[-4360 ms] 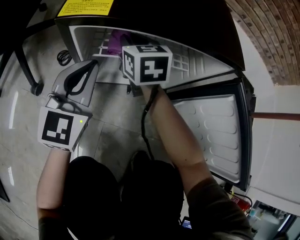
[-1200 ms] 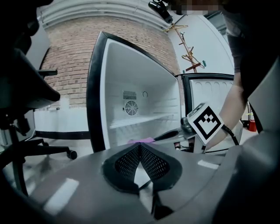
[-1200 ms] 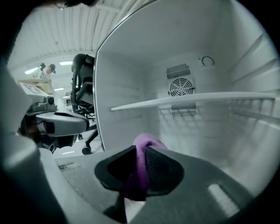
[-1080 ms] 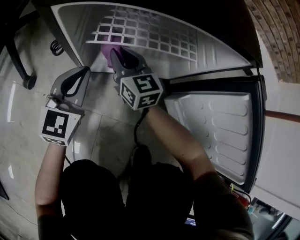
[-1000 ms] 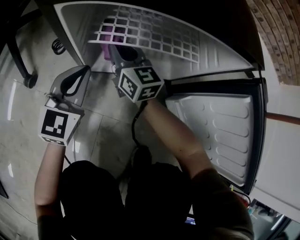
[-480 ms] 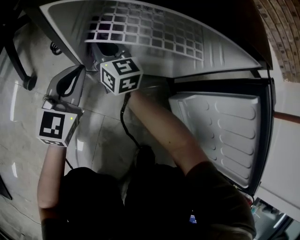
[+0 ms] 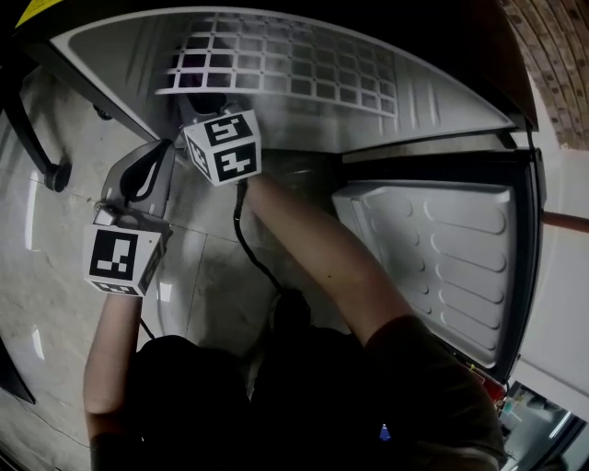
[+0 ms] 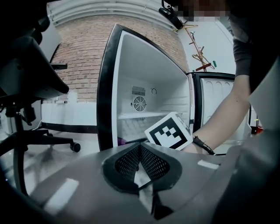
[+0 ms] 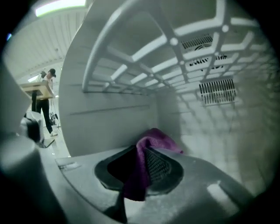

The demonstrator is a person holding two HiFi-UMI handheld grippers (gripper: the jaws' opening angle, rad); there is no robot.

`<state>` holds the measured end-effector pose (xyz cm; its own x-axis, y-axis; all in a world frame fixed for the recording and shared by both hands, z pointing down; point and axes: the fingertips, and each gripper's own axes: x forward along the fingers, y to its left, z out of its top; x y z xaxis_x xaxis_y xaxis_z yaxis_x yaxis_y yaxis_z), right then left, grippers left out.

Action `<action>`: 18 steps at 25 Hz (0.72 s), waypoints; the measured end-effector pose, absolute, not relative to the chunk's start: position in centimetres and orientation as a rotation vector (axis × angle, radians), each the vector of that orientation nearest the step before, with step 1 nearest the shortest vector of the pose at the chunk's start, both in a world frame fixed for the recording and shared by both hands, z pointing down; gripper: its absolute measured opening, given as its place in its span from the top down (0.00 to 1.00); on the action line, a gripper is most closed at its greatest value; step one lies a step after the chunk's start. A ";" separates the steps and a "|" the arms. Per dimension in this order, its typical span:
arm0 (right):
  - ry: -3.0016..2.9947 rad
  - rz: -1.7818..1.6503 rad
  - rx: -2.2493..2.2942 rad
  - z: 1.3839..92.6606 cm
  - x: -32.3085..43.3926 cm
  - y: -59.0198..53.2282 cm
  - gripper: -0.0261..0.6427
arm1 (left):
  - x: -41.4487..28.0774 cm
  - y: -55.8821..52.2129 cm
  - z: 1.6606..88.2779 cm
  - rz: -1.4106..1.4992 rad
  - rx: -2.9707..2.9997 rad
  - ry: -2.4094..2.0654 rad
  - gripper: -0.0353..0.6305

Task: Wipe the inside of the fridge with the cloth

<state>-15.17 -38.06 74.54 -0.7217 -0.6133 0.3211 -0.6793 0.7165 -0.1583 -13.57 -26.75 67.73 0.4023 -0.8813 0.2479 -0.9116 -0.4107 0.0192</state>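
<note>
No word, number or brand can be read anywhere. A yellow sticker point(image 7: 25, 7) shows at the upper left corner of the fridge point(image 7: 442, 101) top, cut off by the picture's edge, and its print is too small to make out. The left cube point(image 7: 120, 260) and the right cube point(image 7: 221, 147) bear only black-and-white square patterns, with no letters or digits. A small pale label point(image 9: 68, 165) sits on the body of the right tongs; whatever is printed on it is blurred. Two white patches point(image 8: 61, 195) on the left tongs' body are blank.
</note>
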 end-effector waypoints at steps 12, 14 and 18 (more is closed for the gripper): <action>-2.287 0.233 1.131 80.4 -7.0 -40.7 0.88 | -12.5 -26.9 69.2 0.327 2.506 -1.559 0.92; -2.232 0.243 1.189 80.6 -4.7 -41.1 0.88 | -12.0 -27.0 69.3 0.322 2.509 -1.545 0.92; -2.134 0.275 1.293 80.7 -0.3 -41.7 0.88 | -10.7 -27.1 69.5 0.325 2.529 -1.509 0.92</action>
<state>-0.29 -41.72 80.69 -0.3279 -0.7264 0.6039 -0.8560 0.4989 0.1354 -10.66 -27.13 69.52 0.4612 -0.8432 0.2764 -0.8822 -0.4691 0.0409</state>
